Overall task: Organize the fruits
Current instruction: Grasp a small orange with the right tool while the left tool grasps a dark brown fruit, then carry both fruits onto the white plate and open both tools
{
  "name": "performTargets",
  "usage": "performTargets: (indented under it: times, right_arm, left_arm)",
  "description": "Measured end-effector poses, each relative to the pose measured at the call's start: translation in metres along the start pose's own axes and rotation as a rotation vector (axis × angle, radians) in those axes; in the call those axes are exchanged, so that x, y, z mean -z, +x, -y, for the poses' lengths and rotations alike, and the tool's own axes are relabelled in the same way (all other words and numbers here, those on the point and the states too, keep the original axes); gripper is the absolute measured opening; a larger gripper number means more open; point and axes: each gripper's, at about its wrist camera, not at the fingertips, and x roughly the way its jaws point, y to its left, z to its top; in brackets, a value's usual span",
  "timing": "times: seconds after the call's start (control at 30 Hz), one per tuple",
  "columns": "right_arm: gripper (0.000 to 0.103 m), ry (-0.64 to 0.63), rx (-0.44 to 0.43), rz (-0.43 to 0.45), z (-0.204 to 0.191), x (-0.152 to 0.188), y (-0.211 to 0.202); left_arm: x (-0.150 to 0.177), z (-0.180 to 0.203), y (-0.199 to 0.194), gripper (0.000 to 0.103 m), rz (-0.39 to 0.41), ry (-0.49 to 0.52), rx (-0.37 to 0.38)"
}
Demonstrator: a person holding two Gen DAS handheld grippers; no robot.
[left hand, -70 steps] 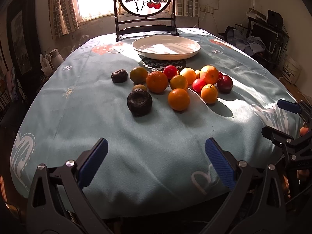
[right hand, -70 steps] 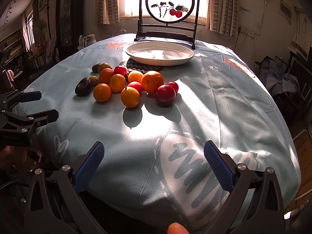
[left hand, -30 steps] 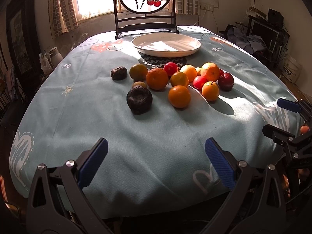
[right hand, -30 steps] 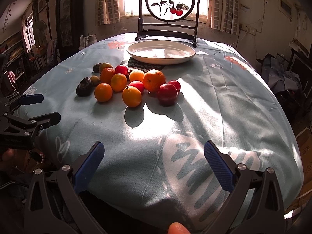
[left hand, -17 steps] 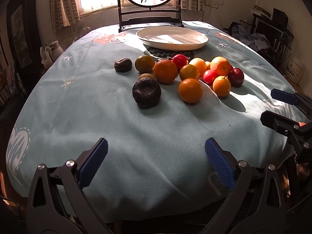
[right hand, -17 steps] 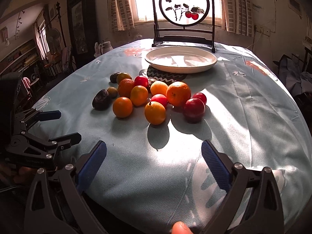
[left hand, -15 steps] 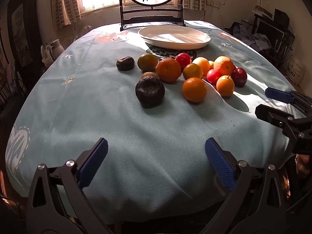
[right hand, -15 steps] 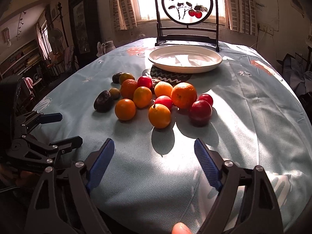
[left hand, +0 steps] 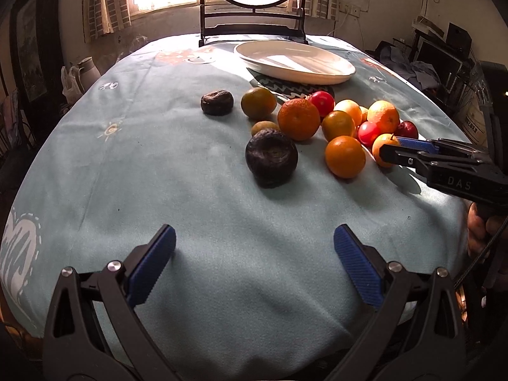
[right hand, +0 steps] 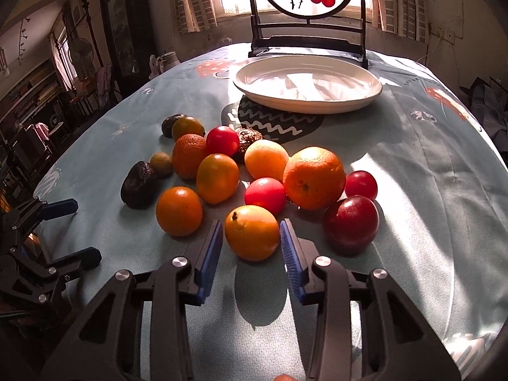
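A cluster of oranges, red fruits and dark fruits lies on the teal tablecloth (left hand: 158, 165) in front of an empty white plate (right hand: 307, 83). My right gripper (right hand: 250, 238) has its blue pads on either side of the nearest small orange (right hand: 251, 232), narrowed close around it, with thin gaps showing; the orange rests on the cloth. In the left wrist view the right gripper (left hand: 409, 146) reaches that orange (left hand: 382, 147) from the right. My left gripper (left hand: 254, 254) is wide open and empty above bare cloth, short of a dark wrinkled fruit (left hand: 271, 162).
A dark red plum (right hand: 351, 220) sits just right of the gripped-around orange, another orange (right hand: 179, 211) just left. A framed round screen on a black stand (right hand: 308, 41) stands behind the plate. The table edge drops off near both grippers.
My right gripper moved forward to the nearest small orange and its jaws narrowed around it. My left gripper moved forward a little and stayed wide open.
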Motion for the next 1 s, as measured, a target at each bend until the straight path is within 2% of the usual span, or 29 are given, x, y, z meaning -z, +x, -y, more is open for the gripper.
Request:
performTargets:
  times: [0.1,0.2,0.27,0.3,0.47,0.63,0.7,0.77,0.93,1.0]
  right_arm:
    - [0.037,0.03,-0.033,0.014,0.006,0.003,-0.003]
    - [0.037,0.053,-0.055,0.027,0.011,0.006,-0.007]
    - [0.037,0.069,-0.07,0.022,0.014,0.006,-0.006]
    - [0.037,0.076,-0.076,0.02,0.016,0.006,-0.005]
    - [0.037,0.082,-0.097,0.024,0.016,0.006,-0.006]
    - [0.037,0.084,-0.111,0.023,0.017,0.006,-0.006]
    - [0.037,0.082,-0.115,0.023,0.017,0.006,-0.006]
    - [0.037,0.08,-0.117,0.027,0.018,0.007,-0.007]
    - [0.036,0.073,-0.123,0.035,0.018,0.006,-0.012]
    - [0.036,0.074,-0.158,0.045,0.02,0.001,-0.019]
  left_arm:
    - [-0.014,-0.006,0.007,0.098,0.003,0.013,0.037]
    - [-0.029,-0.009,0.02,0.084,-0.024,0.023,0.074]
    - [-0.036,-0.009,0.03,0.069,-0.055,0.02,0.101]
    - [-0.039,-0.007,0.034,0.067,-0.065,0.021,0.109]
    - [-0.048,0.0,0.05,0.06,-0.096,0.034,0.117]
    - [-0.057,0.004,0.058,0.059,-0.1,0.041,0.105]
    - [-0.059,0.005,0.06,0.055,-0.1,0.044,0.095]
    - [-0.059,0.005,0.06,0.045,-0.097,0.049,0.099]
    - [-0.059,0.005,0.057,0.045,-0.101,0.049,0.1]
    - [-0.062,0.001,0.05,0.045,-0.088,0.047,0.108]
